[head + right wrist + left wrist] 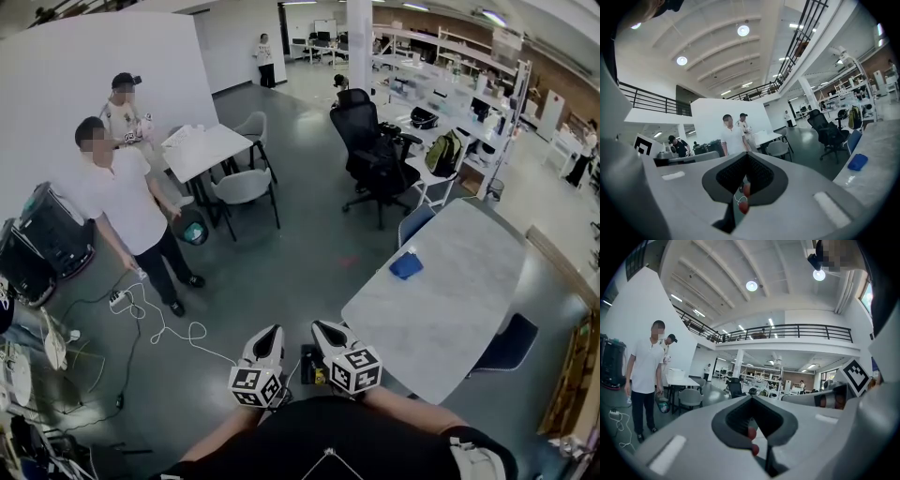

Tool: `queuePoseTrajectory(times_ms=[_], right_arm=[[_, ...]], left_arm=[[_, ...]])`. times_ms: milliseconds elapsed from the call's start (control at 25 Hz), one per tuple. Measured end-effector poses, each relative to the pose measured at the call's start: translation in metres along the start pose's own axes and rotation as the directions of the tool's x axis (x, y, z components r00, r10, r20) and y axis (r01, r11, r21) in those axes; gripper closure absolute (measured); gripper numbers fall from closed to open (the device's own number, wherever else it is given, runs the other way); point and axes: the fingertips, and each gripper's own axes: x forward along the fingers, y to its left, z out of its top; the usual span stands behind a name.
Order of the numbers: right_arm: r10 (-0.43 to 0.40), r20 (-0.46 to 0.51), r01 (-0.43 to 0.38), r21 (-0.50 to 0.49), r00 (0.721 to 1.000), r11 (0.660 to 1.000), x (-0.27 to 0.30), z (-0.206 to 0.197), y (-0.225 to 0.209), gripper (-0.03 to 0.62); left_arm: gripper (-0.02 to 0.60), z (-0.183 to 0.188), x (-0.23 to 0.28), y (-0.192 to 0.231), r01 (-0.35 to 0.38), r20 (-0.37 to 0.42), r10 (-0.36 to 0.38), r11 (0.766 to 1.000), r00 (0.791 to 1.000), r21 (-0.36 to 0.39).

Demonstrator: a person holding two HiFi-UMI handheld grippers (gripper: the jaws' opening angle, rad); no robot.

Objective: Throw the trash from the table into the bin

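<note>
A blue crumpled piece of trash (406, 265) lies on the grey marble table (450, 309) to my right; it also shows as the blue trash (857, 161) in the right gripper view. A small dark round bin (194, 228) with a green inside sits by the legs of a person in a white shirt, far left across the floor, and appears as the bin (662, 404) in the left gripper view. My left gripper (270, 335) and right gripper (324, 329) are held side by side close to my body, off the table's near corner. Both are shut and hold nothing.
Two people (122, 202) stand at the left beside a white table (204, 148) with grey chairs. Cables and a power strip (120, 299) lie on the floor. A black office chair (370, 155) stands beyond the marble table, and blue chairs (511, 342) sit along its sides.
</note>
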Motion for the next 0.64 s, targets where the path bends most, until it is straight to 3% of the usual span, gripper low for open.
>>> queuePoseTrajectory(times_ms=[640], right_arm=[[0.024, -0.049, -0.025, -0.021, 0.999, 0.999, -0.001, -0.015, 0.004, 0.566]], left_arm=[[0.581, -0.008, -0.002, -0.004, -0.014, -0.004, 0.014, 1.0, 1.0, 0.012]])
